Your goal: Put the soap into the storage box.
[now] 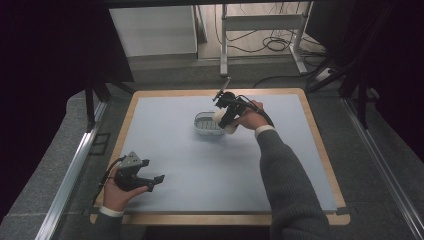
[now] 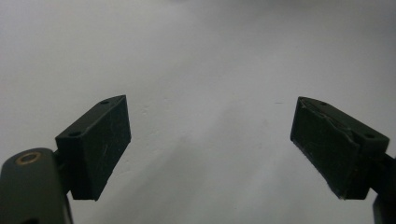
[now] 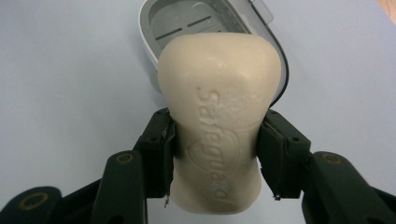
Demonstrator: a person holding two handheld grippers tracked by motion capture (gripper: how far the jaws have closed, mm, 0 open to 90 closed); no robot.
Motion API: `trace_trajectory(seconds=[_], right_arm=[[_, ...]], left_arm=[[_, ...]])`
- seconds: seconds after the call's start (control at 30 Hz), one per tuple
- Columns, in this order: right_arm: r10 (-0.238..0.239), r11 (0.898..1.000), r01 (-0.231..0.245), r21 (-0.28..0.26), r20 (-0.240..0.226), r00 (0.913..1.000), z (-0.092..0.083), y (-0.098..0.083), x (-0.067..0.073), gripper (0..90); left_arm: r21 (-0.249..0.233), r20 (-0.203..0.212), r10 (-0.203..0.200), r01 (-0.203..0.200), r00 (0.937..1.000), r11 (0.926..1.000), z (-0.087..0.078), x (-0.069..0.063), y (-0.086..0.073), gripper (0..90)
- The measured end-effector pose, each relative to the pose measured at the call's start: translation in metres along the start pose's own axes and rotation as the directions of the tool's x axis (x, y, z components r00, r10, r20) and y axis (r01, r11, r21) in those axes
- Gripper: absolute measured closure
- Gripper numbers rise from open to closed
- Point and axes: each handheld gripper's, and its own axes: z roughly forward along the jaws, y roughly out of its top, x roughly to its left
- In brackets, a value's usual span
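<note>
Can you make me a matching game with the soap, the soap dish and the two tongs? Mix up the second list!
Things:
1. bar of soap
2. soap dish
3. left tongs
4. right tongs

States:
A. open, with nothing between the jaws, near the front edge of the table
B. cream-coloured, with letters pressed into it
C. grey, sitting on the blue mat, nothing lying in it
D. shut on something, held over the middle of the table

Pairs: 1-B, 2-C, 3-A, 4-D
</note>
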Motion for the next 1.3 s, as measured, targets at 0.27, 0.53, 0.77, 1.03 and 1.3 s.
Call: trace_trajectory(seconds=[0.27,0.53,0.77,1.03,1.3], right_arm=[[-0.027,1.0,0.027,0.01,0.009,0.9996,0.005,0.008,-0.001,49.8],[-0.078,0.997,0.078,0.019,0.011,0.9969,0.009,0.02,0.002,49.8],[-0.087,0.996,0.087,0.025,0.019,0.996,0.011,0.029,0.001,49.7],[-0.129,0.991,0.128,0.035,0.031,0.9911,0.019,0.039,-0.003,49.7],[-0.215,0.976,0.215,0.032,0.024,0.9762,0.034,0.046,-0.006,49.7]], left_arm=[[-0.002,0.001,-0.002,0.002,1.0,1.0,-0.001,0.0,0.0,12.8],[-0.008,0.002,-0.001,0.001,1.0,1.0,-0.002,0.001,0.0,12.8],[-0.018,0.002,0.002,-0.002,1.0,0.9998,-0.006,0.002,0.0,12.7],[-0.023,0.011,-0.017,0.017,0.9998,0.9996,-0.004,0.005,-0.002,12.8],[-0.031,0.006,-0.042,0.042,0.9991,0.9986,-0.006,0.01,-0.005,12.9]])
